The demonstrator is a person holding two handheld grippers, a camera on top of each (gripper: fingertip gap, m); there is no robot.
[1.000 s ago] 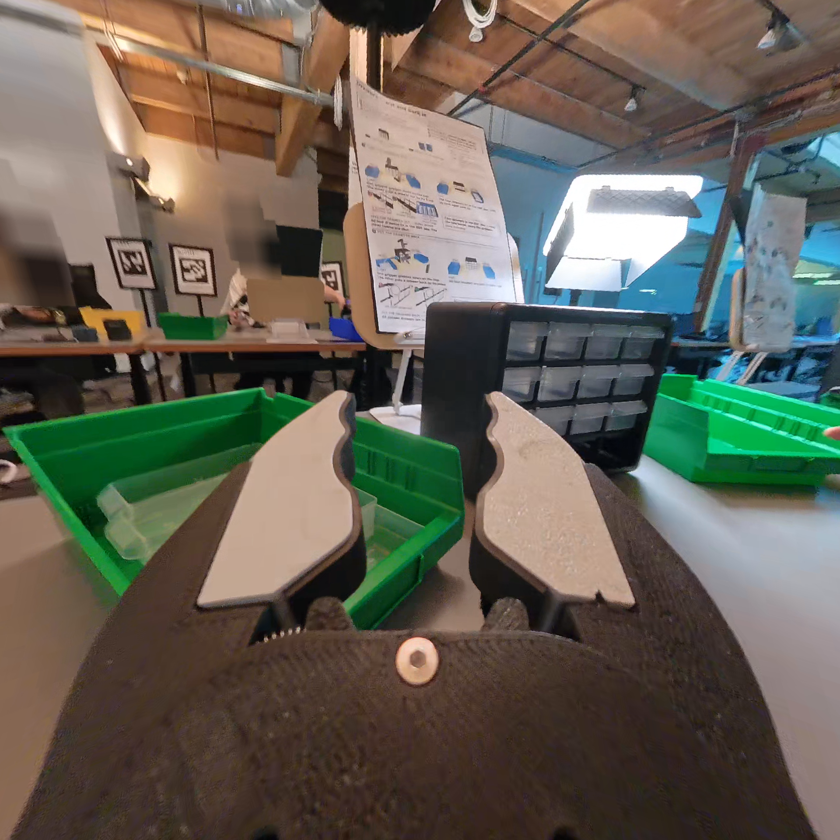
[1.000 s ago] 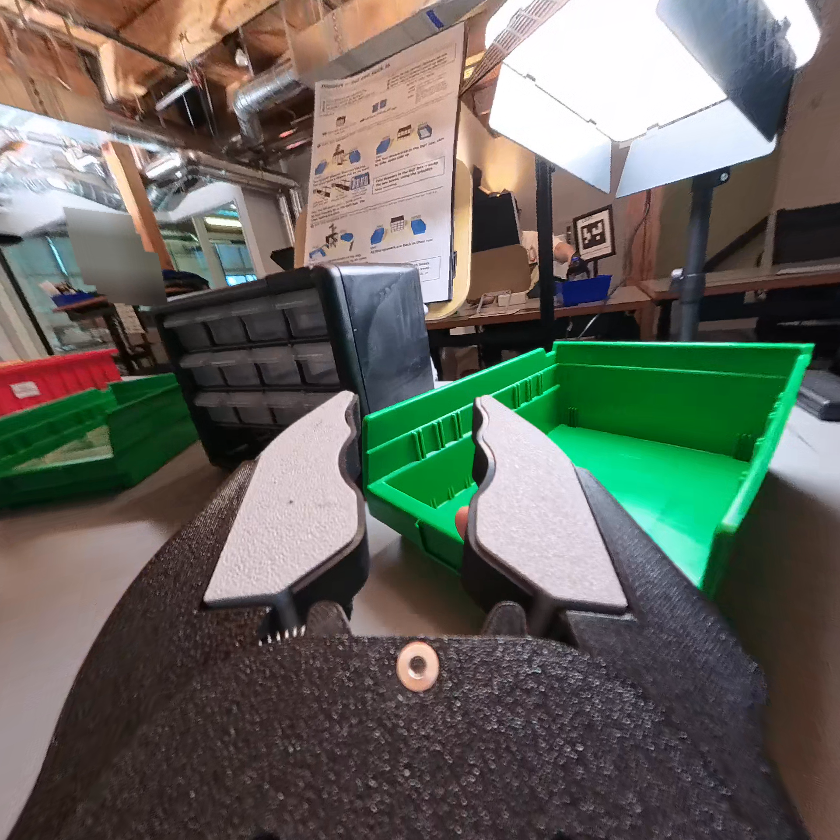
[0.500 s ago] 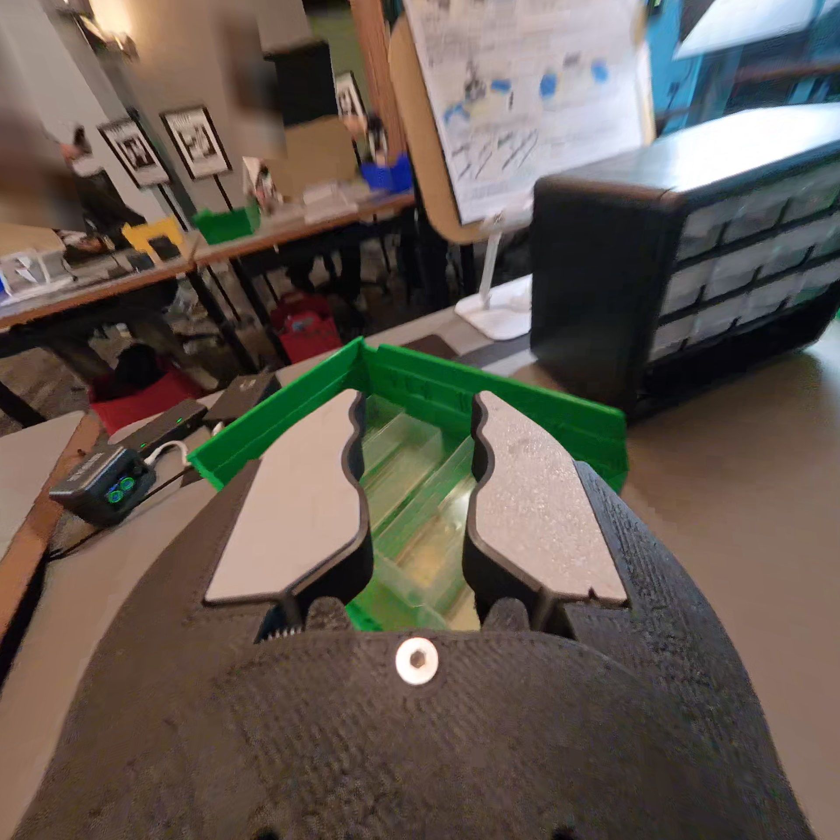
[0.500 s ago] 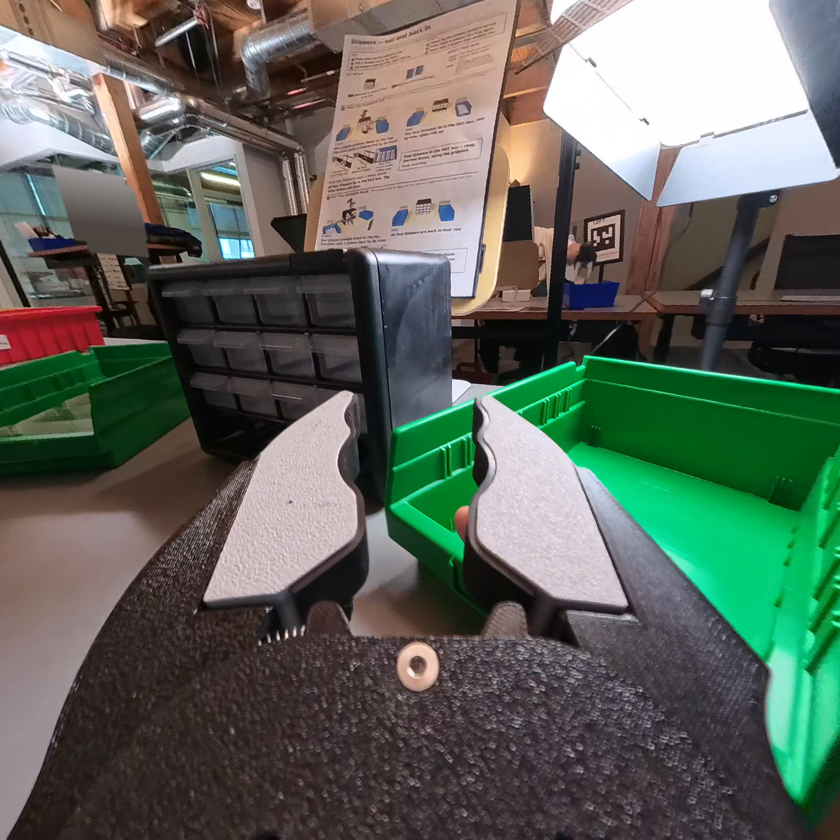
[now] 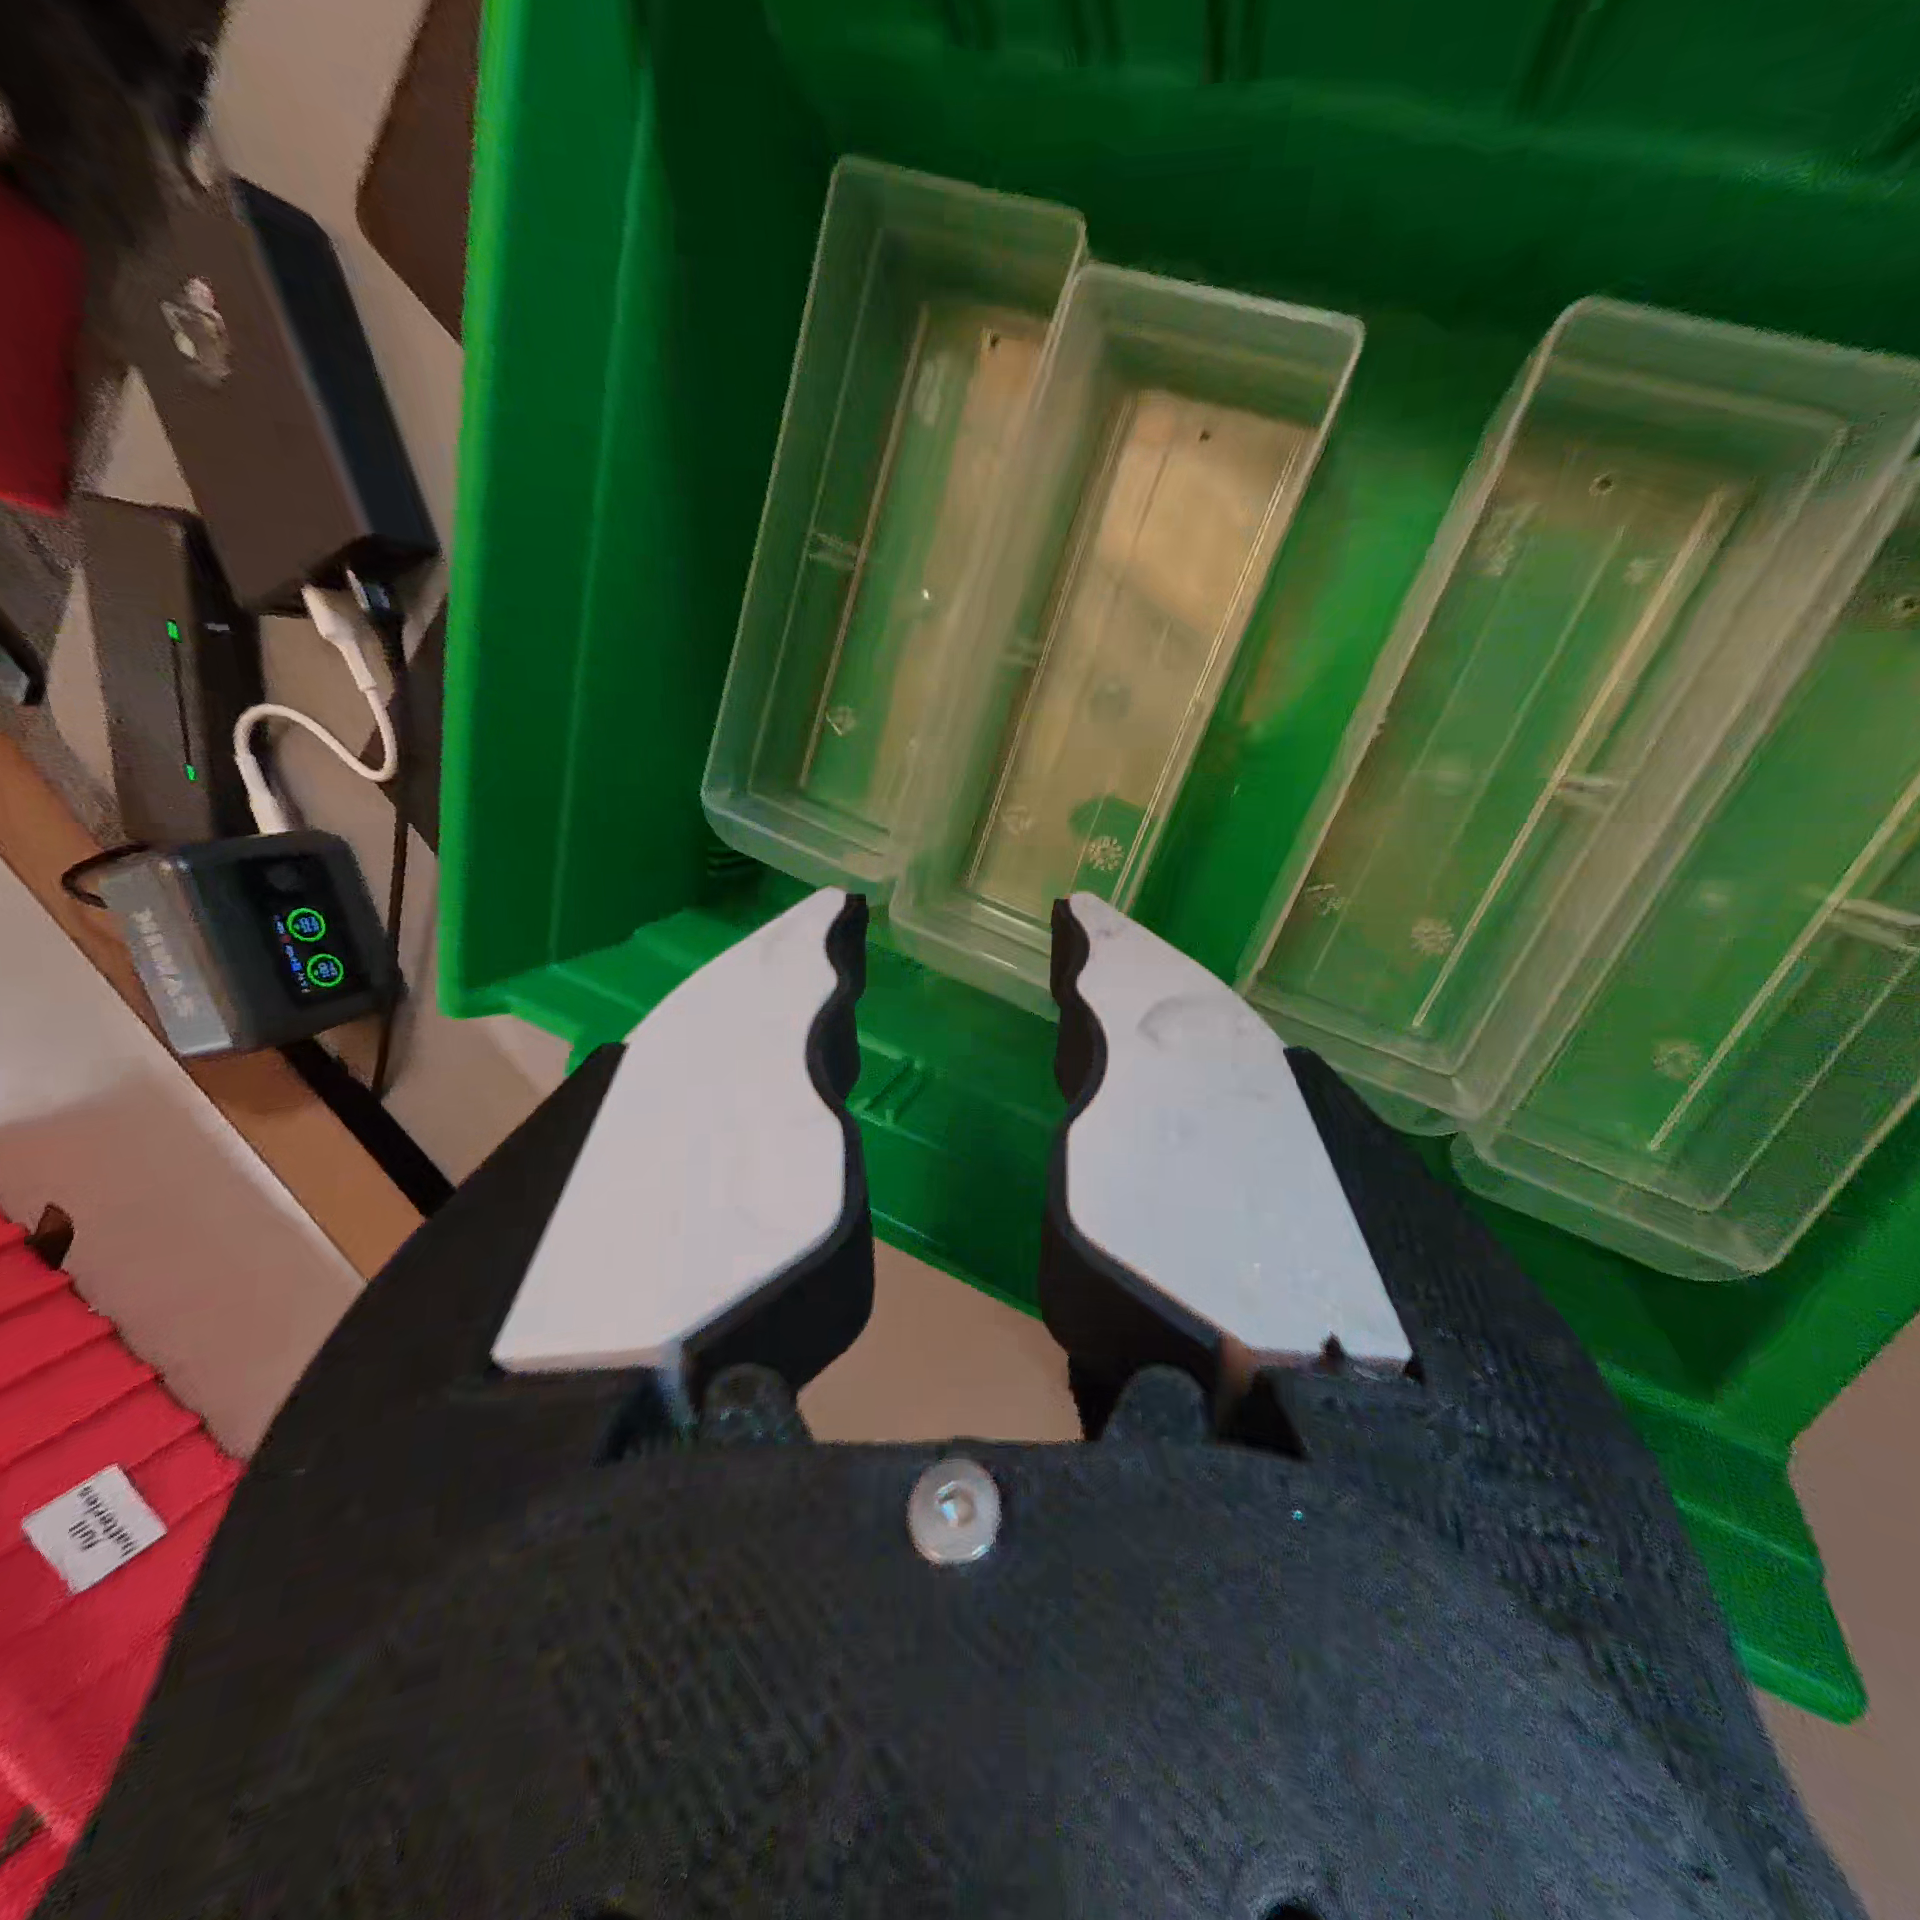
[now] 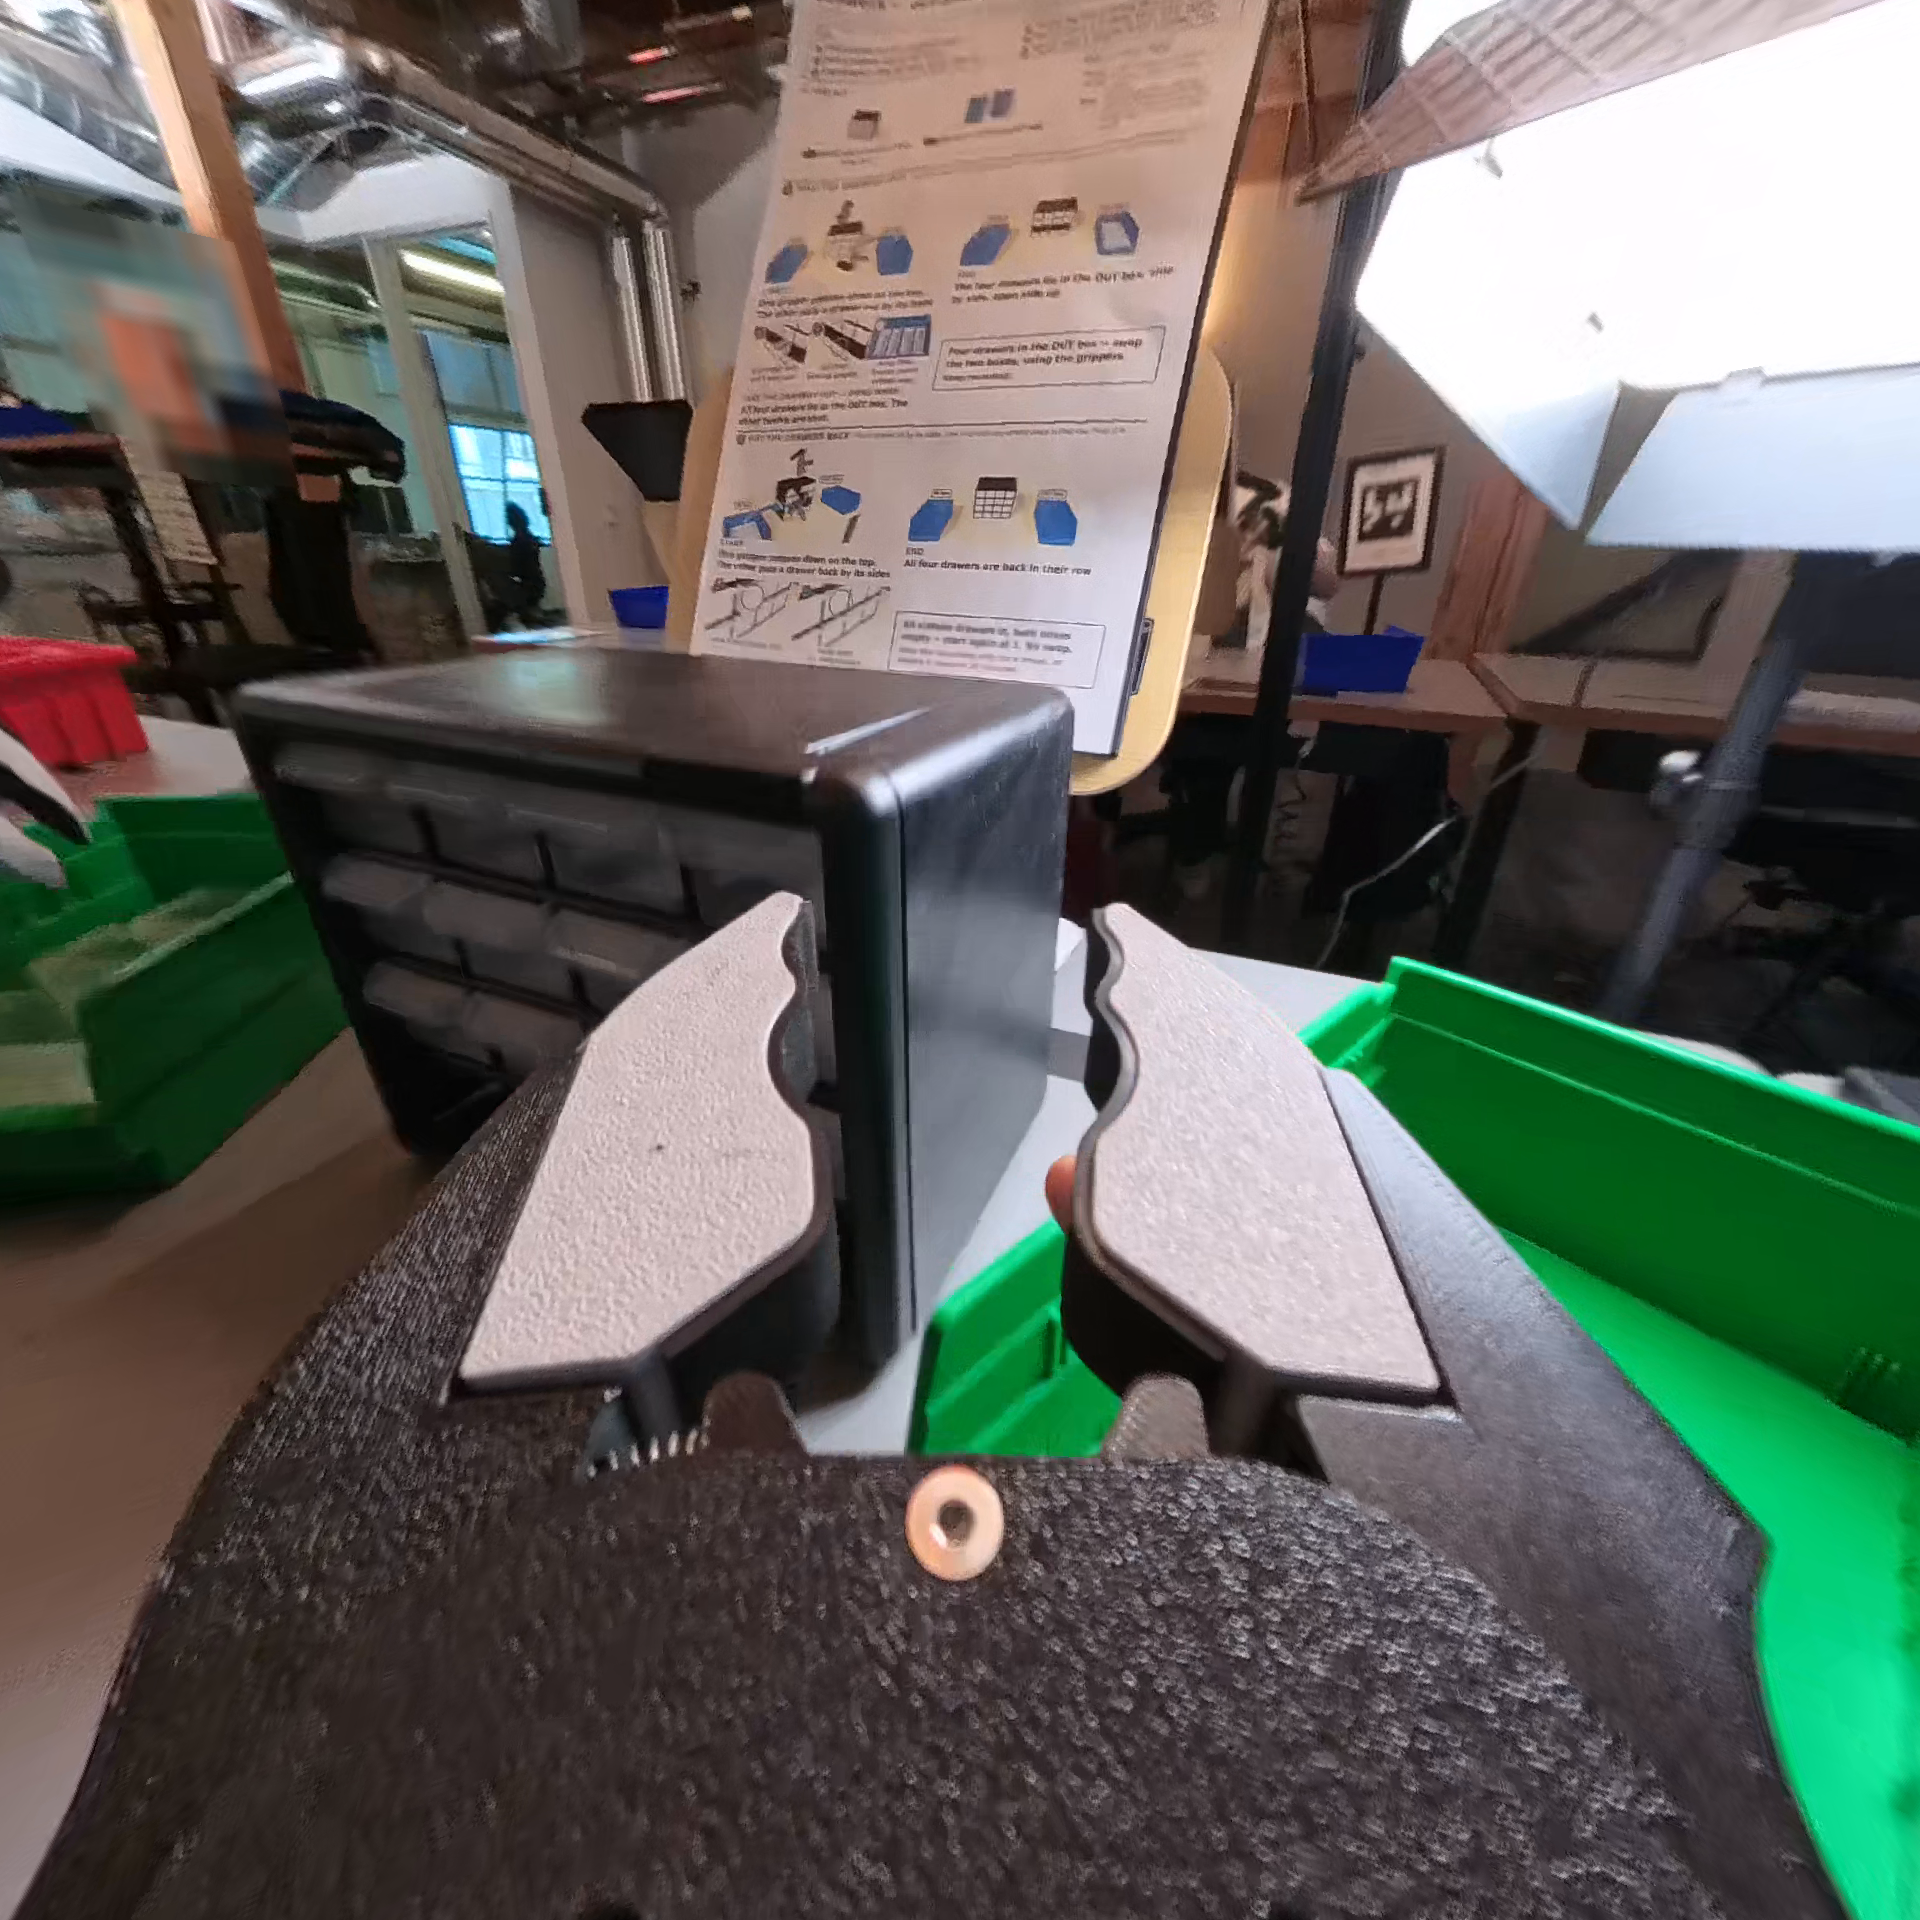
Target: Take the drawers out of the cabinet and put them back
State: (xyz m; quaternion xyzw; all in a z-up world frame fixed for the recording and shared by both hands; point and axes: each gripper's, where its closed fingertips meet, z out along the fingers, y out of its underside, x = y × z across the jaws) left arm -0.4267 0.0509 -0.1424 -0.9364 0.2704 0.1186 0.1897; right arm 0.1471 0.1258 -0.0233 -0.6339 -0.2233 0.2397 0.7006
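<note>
Several clear plastic drawers lie side by side, open side up, in a green bin. My left gripper is open and empty, looking down into that bin, its tips just above the near end of the second drawer from the left. The black drawer cabinet stands on the table in the right wrist view, with rows of small drawers in its front. My right gripper is open and empty, its tips level with the cabinet's right front corner. The left gripper's finger shows at the far left edge.
An empty green bin sits right of the cabinet. Another green bin sits left of it. An instruction sheet on a board stands behind the cabinet. Power banks and a cable lie left of the drawer bin. A light panel stands at the right.
My left gripper swung left and tipped down from facing the cabinet to looking into the bin of drawers. My right gripper moved left and closer to the cabinet's corner. Both stayed open.
</note>
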